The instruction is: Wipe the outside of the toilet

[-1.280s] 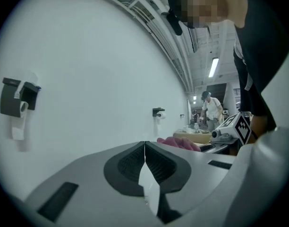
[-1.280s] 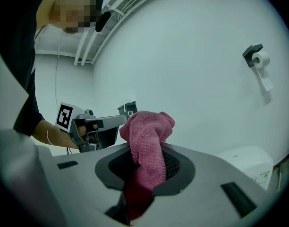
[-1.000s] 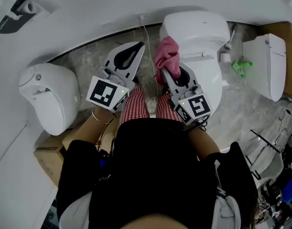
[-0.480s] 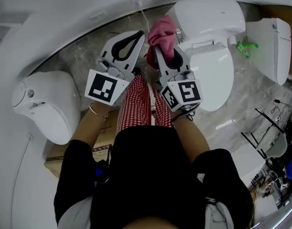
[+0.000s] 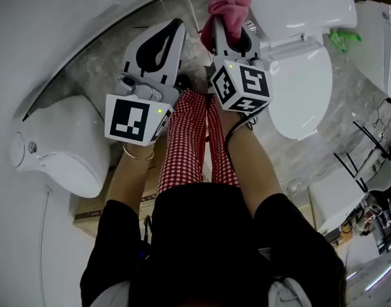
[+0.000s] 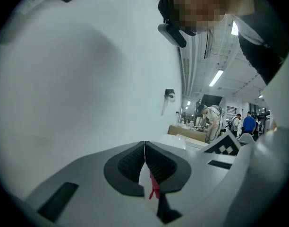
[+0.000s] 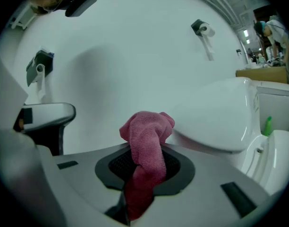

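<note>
A white toilet [image 5: 298,75] stands at the upper right of the head view, lid down, with its tank [image 5: 304,2] at the top. My right gripper [image 5: 226,19] is shut on a pink cloth [image 5: 229,8] that bunches out past the jaw tips, just left of the tank. In the right gripper view the pink cloth [image 7: 147,148] hangs between the pads, and the toilet's white tank [image 7: 220,119] curves close on the right. My left gripper [image 5: 176,25] is shut with nothing in it, raised beside the right one; in the left gripper view the left gripper [image 6: 144,148] points at a bare white wall.
A second white toilet [image 5: 58,152] sits at the left, with a cardboard box [image 5: 87,203] by it. Another white fixture [image 5: 381,37] and a green item [image 5: 342,38] lie at the right edge. A white cable [image 5: 189,8] runs down the marble floor. People stand far off [image 6: 248,124].
Both grippers have risen toward the top of the view, the right one carrying the pink cloth up beside the toilet tank. The head view has swung left and tilted.
</note>
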`<state>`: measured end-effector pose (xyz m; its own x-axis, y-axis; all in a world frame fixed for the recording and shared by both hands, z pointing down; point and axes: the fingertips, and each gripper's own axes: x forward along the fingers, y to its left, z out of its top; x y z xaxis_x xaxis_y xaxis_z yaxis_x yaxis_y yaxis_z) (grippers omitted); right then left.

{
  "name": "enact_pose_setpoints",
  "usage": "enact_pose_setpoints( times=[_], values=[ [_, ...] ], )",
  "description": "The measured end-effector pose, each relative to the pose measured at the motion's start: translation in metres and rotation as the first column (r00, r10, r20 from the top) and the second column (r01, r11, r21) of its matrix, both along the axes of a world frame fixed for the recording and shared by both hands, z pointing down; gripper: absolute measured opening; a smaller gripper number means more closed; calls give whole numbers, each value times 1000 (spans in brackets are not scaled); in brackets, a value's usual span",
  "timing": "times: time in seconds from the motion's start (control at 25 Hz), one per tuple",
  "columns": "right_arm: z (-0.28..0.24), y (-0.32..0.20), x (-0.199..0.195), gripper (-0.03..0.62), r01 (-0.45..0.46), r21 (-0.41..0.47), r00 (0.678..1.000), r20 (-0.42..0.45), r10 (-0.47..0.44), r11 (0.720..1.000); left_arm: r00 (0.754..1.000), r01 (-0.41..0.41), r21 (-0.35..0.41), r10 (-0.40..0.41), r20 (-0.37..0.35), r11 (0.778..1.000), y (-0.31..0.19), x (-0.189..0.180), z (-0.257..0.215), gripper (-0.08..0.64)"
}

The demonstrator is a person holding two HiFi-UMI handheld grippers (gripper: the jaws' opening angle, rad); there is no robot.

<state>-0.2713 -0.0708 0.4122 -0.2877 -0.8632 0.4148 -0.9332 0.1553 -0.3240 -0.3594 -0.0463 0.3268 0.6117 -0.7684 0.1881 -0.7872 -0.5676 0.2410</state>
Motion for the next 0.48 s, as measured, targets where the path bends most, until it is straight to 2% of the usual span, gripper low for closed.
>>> enact_pose_setpoints(
  times=[0.24, 0.48],
  values=[
    [35, -18, 0, 97, -81, -47, 996, 20, 82, 996, 1000, -14, -7, 14, 7, 1000, 6, -3, 16, 11],
    [58, -24, 6, 95, -142, -88, 989, 32, 146, 986, 998, -19, -29, 21, 54, 999, 11, -16, 26, 11]
  ],
)
